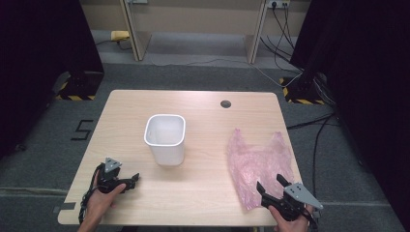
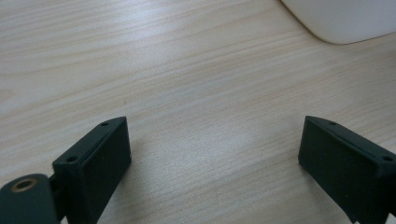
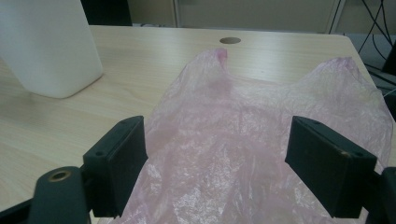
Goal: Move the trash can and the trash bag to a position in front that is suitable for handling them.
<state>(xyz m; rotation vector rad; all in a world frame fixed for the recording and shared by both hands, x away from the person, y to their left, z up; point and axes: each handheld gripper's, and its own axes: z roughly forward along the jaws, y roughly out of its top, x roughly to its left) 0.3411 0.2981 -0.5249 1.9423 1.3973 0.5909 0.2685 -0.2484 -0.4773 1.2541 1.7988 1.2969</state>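
My right gripper [image 1: 269, 186]: jaws wide over pink bag [image 1: 258, 162], near right | my left gripper [image 1: 134, 180]: wide, bare table [image 1: 203, 193] | white bin [image 1: 165, 138] centre.

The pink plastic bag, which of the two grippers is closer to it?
Right. The right gripper sits at the near edge of the pink plastic bag, jaws open over it. The left gripper rests across the table, beyond the white bin.

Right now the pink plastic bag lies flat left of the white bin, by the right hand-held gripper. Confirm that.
Wrong side: the pink plastic bag lies flat right of the white bin, by the right hand-held gripper, as the high view shows.
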